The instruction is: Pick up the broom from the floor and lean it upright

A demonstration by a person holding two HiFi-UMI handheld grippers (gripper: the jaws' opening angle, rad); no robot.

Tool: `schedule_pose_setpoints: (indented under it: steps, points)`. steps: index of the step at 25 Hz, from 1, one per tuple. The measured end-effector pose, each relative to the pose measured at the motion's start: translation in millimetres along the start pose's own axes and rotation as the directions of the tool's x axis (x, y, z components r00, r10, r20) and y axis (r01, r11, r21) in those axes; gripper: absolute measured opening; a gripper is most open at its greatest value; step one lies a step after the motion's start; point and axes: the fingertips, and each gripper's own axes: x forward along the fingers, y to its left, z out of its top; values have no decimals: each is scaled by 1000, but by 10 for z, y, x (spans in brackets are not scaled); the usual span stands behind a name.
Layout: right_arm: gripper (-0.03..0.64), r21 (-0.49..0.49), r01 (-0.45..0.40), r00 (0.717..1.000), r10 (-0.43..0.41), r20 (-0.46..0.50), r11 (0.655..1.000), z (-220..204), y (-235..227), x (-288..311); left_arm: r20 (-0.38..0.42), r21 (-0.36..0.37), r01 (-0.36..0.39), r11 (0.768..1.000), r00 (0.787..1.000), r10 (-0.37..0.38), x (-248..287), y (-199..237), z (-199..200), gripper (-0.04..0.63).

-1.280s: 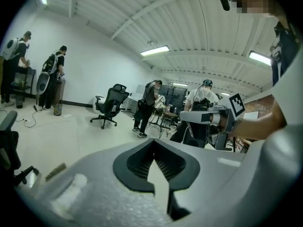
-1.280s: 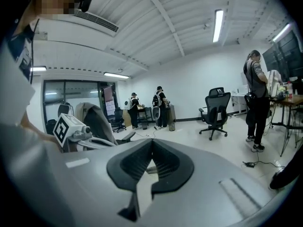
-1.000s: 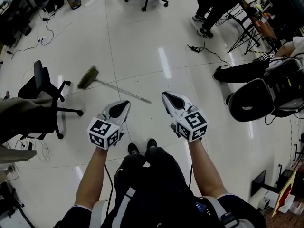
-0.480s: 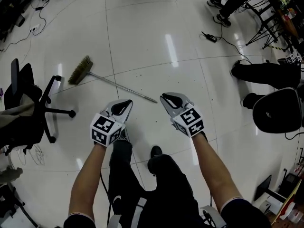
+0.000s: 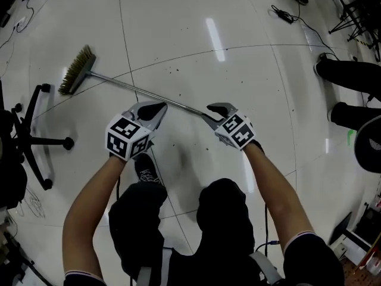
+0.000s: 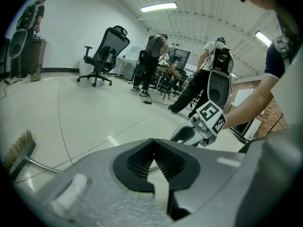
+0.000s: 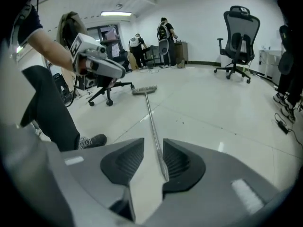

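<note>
Steel handle of the broom lies flat on the tiled floor. The brush head is at far left near a chair base, and the free end is at centre.

Right tongs have just been opening and are now part open. The handle's end sits between the pads, close to 1 of them, not clamped. Left tongs are closed tip to tip with nothing in them, just over the handle further toward the head.

My read of the step: first grab, right side, at the handle end.

- Get the rod deeper between the pads before closing. At the very tip it will likely slip or pivot out.
- Centre it so both pads bite together.
- A thin smooth rod on a slick floor may roll when nudged, so close squarely across it.
- Left needs to open before it can help. A 2nd grip along the shaft would steady the heavy brush end during the lift.
- Watch the chair base when swinging the head up.
</note>
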Motion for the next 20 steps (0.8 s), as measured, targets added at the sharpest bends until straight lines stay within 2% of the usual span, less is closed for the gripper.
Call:
schedule_pose_setpoints:
  steps: [6,12,15,17,18,20]
  points:
    - [135,-27,-28,994,25,-104,999,-805,-143,817,-29,9,18,1000,999,-18,329,291,-542,-2]
    - [151,-58,-2,990,-6,-140,998,-1218,-229,1377,-32,-29,-87,996,996,86,409,675,-967,-2]
    - [168,-80,25,991,-35,-133,996,-1346,-225,1482,-43,-59,-115,992,993,112,445,727,-1135,-2]
    - [156,-81,41,991,-51,-127,996,-1356,-239,1473,-49,-78,-113,990,993,110,455,724,-1192,-2]
    - [109,-95,34,989,-47,-141,995,-1360,-232,1465,-51,-83,-113,990,993,109,455,718,-1202,-2]
    - [91,-145,1,983,-28,-181,989,-1377,-185,1438,-48,-85,-113,990,993,109,458,702,-1191,-2]
